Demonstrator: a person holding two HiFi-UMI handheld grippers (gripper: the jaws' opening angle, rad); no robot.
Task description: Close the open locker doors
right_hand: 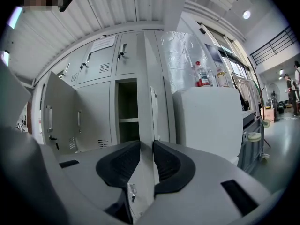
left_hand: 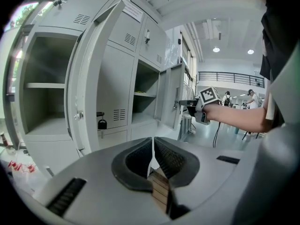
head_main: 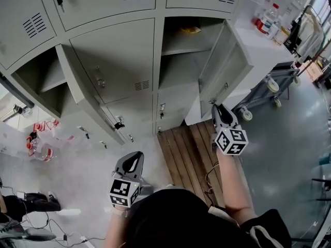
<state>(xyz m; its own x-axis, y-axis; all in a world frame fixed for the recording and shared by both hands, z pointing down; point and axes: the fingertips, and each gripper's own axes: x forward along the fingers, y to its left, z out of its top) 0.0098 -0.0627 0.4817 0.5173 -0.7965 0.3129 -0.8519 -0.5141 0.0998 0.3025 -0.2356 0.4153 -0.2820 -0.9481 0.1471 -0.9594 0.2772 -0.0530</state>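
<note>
Bright, even daylight; strong fisheye warp, dark vignetted corners.

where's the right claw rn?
Head view, right side: the right claw grips the free edge of the open right-hand locker door, over the wooden pallet.

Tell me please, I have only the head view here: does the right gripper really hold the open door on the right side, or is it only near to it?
Observer: It holds it. In the right gripper view the edge of the right locker door is between the fingers of the right gripper, and both press on it.
Operator: Good. Does the left gripper carry anything?
Observer: No. The left gripper has its fingers together, with nothing between them.
Operator: Is it at the other open door?
Observer: Not touching. In its view the left locker door is apart, ahead and to the left.
</note>
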